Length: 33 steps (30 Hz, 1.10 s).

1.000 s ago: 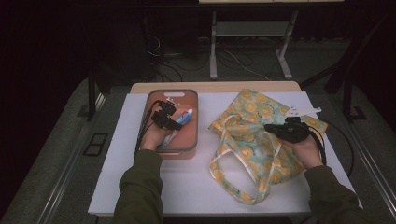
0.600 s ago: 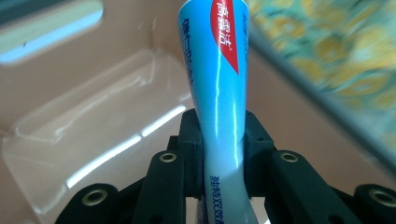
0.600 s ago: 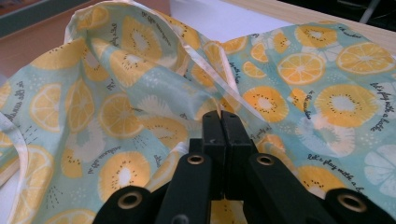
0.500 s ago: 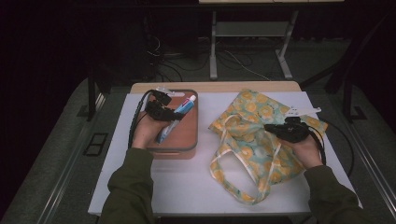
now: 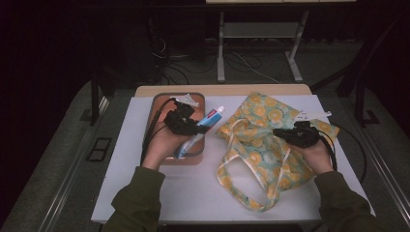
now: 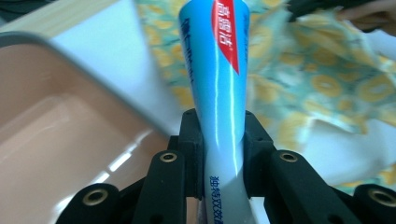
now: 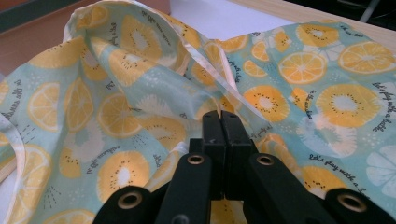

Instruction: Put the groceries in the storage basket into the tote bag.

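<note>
A blue toothpaste tube (image 5: 209, 121) with a red label and white cap hangs tilted over the right rim of the pink tray (image 5: 155, 108). My left gripper (image 5: 198, 126) is shut on its lower end. In the left gripper view the tube (image 6: 219, 65) rises between the jaws of the left gripper (image 6: 219, 135) and points toward the bag. A teal fabric bag (image 5: 261, 121) printed with lemon slices lies on the right of the white board. My right gripper (image 5: 282, 134) is shut on its fabric near the opening; in the right gripper view the right gripper (image 7: 219, 119) pinches the white-trimmed edge of the bag (image 7: 327, 102).
A small white item (image 5: 189, 100) lies at the back of the tray. A white tag-like piece (image 5: 312, 115) sits by the bag's far right corner. The bag's handles (image 5: 241, 179) loop toward the front edge of the white board (image 5: 193, 193).
My left gripper has lifted the toothpaste tube out of the tray and carried it right, toward the bag. The right gripper has stayed where it was on the bag.
</note>
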{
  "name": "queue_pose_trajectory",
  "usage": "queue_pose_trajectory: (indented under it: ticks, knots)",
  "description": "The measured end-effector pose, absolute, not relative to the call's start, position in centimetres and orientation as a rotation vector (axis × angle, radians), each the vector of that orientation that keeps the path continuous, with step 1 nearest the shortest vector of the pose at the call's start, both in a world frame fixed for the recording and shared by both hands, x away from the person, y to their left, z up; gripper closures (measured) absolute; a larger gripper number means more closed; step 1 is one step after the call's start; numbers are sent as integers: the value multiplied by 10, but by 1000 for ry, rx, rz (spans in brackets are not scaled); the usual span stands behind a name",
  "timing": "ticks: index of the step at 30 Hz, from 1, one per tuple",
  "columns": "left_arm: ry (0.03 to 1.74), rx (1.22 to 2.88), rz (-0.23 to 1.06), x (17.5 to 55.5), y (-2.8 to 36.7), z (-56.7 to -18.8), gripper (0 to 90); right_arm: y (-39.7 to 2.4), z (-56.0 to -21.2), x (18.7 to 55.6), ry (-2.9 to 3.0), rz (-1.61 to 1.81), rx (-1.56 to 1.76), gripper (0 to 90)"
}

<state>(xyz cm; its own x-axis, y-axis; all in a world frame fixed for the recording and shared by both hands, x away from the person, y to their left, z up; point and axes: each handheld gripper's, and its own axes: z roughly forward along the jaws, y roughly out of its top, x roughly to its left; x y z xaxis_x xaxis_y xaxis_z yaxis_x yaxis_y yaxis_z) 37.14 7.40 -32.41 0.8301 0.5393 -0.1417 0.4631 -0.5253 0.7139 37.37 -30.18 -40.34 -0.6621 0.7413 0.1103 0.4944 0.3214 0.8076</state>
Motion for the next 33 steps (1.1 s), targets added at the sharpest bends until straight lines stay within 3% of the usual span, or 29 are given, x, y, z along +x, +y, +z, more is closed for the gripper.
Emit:
queue_pose_trajectory:
  ticks: [17, 29, 33]
  knots:
    - [558, 2404, -15, 351, -51, -381, 738, -308, -398, 372, 2278, 1298, 1112, 895]
    - [640, 2422, -2, 369, -92, -421, 728, -309, -396, 370, 2266, 1318, 1109, 895]
    - [645, 2388, 4, 371, -87, -430, 637, -310, -396, 370, 2262, 1326, 1108, 896]
